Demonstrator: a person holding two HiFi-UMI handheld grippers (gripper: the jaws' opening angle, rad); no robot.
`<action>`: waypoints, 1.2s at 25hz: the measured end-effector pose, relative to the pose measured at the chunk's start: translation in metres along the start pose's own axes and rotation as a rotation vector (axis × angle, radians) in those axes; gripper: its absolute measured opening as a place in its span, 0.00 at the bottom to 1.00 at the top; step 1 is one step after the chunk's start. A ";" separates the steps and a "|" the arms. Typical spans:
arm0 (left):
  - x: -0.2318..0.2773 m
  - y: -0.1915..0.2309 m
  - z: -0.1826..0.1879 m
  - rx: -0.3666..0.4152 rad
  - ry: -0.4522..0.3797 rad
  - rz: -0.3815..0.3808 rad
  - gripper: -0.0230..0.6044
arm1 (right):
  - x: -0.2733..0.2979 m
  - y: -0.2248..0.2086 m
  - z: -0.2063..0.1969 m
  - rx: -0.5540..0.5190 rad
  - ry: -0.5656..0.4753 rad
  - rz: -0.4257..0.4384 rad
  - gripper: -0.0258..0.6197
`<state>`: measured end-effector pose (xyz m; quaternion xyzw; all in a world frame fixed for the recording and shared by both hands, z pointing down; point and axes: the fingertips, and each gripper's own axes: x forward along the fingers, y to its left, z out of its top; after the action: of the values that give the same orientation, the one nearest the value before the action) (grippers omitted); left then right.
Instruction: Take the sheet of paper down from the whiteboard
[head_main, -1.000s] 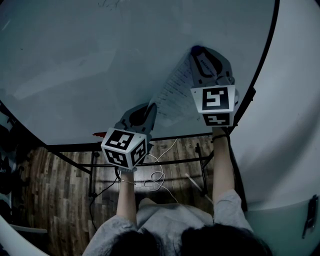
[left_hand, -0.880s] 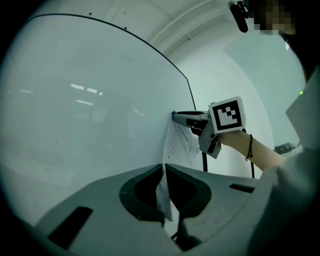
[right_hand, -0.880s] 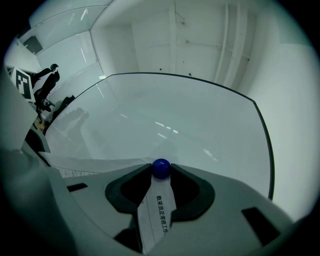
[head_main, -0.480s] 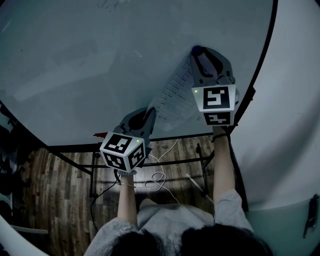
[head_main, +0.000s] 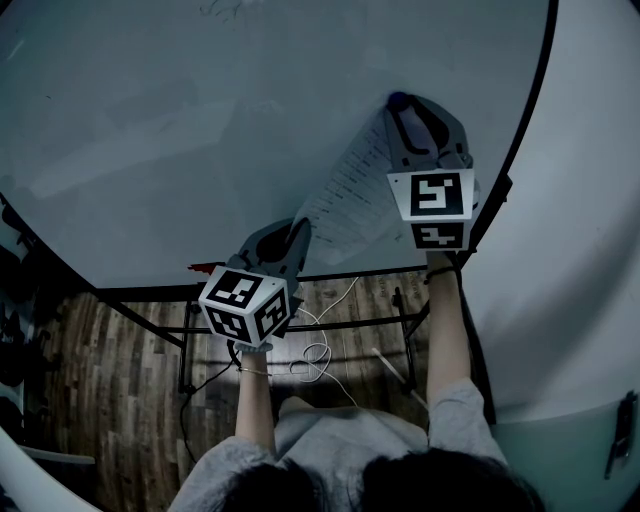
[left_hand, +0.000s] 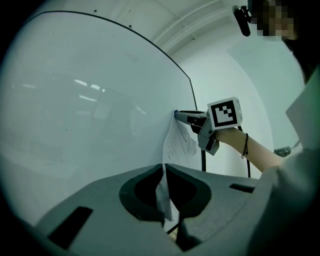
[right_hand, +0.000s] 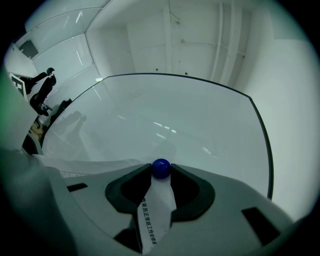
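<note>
A printed sheet of paper (head_main: 345, 195) hangs on the whiteboard (head_main: 180, 120), pinned at its top corner by a round blue magnet (head_main: 397, 100). My left gripper (head_main: 298, 228) is shut on the sheet's lower corner; in the left gripper view the paper (left_hand: 177, 142) runs up from between the closed jaws of the left gripper (left_hand: 164, 167) toward the right gripper (left_hand: 179, 114). My right gripper (head_main: 400, 106) is at the top corner. In the right gripper view both its jaw tips press on the blue magnet (right_hand: 161, 168), with the paper (right_hand: 152, 215) lying below between the jaws.
The whiteboard's black frame (head_main: 520, 130) curves down the right side, next to a pale wall (head_main: 590, 200). Below the board are its black stand bars (head_main: 340, 325), a wooden floor (head_main: 120, 380) and loose white cables (head_main: 315, 355).
Both grippers have sunk a little, the left one down and slightly leftward with the paper's lower corner. The magnet and the sheet's top corner stay at the board.
</note>
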<state>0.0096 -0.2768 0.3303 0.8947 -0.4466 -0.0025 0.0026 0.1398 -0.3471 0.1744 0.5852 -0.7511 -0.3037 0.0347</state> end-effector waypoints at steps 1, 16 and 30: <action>-0.002 0.000 0.000 -0.003 -0.001 0.001 0.05 | -0.001 0.000 0.001 0.002 0.000 0.001 0.23; -0.007 -0.006 0.001 -0.033 0.043 0.055 0.05 | 0.002 -0.029 0.014 0.034 -0.007 0.003 0.23; -0.007 -0.012 -0.001 -0.021 0.038 0.051 0.05 | -0.005 -0.025 0.008 0.120 -0.038 0.063 0.28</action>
<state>0.0150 -0.2645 0.3309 0.8830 -0.4689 0.0099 0.0206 0.1600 -0.3427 0.1568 0.5566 -0.7863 -0.2680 -0.0050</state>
